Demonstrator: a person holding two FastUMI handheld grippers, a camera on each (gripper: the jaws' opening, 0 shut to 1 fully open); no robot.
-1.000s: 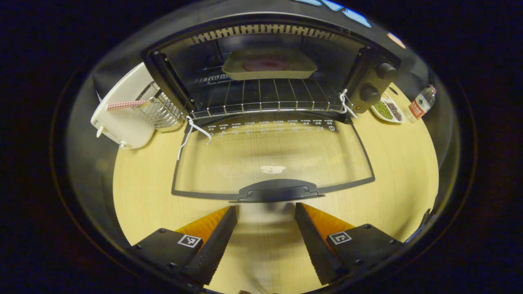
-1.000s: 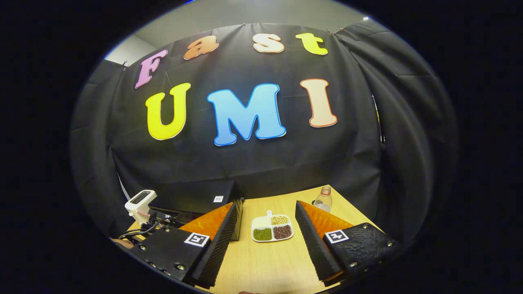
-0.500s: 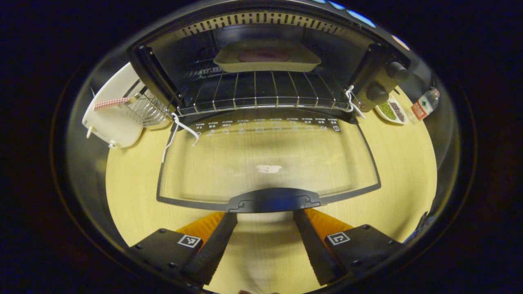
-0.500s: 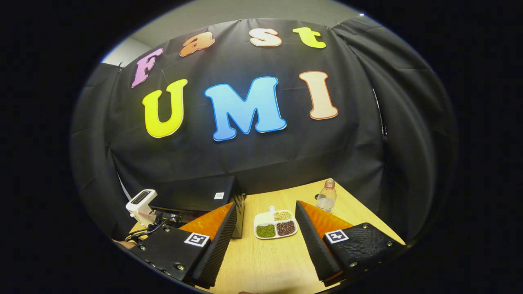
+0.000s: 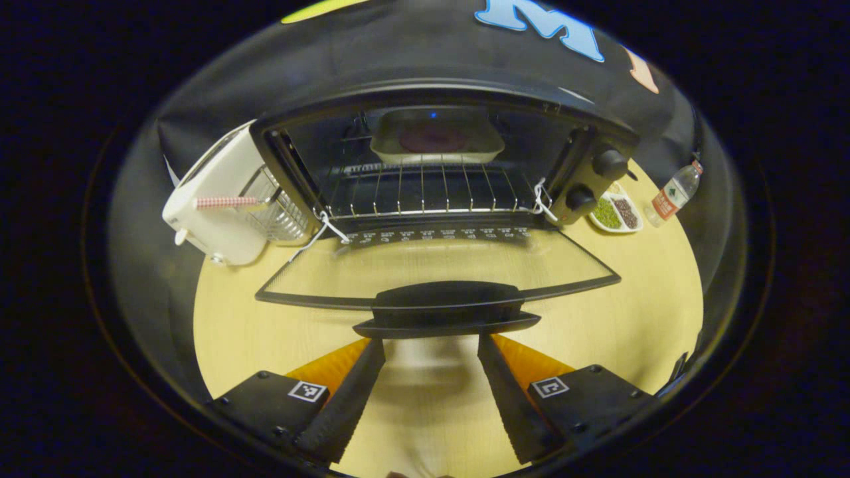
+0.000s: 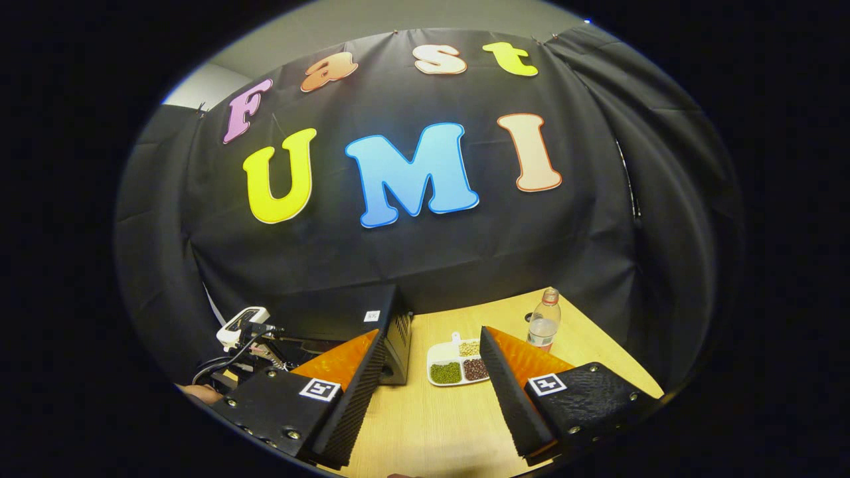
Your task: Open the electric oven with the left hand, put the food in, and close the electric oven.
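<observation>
Our left gripper (image 5: 430,345) has its fingers spread apart, pinching nothing, and sits just short of the door handle (image 5: 446,311) of the electric oven (image 5: 445,166). In the left gripper view, far off to the left of the fingers, we see a white appliance (image 5: 216,206) with a wire basket (image 5: 275,209) at its side, close against the oven's left wall. Straight ahead of the fingers the glass door (image 5: 438,269) hangs open, dropped down toward us over the wooden table (image 5: 232,325). Beyond it the wire rack (image 5: 425,189) runs back into the cavity, and the food, a dark round piece in a pale tray (image 5: 435,136), sits on the rack at the rear. To the right of the cavity are two knobs (image 5: 594,179), then a divided dish of beans (image 5: 616,214), then a water bottle (image 5: 672,194).

Our right gripper (image 6: 428,348) also has its fingers spread with nothing between them. In the right gripper view the oven's black body (image 6: 392,328) lies just left of the gap, the bean dish (image 6: 458,364) is ahead between the fingers, and the bottle (image 6: 544,325) stands beyond the right finger.
</observation>
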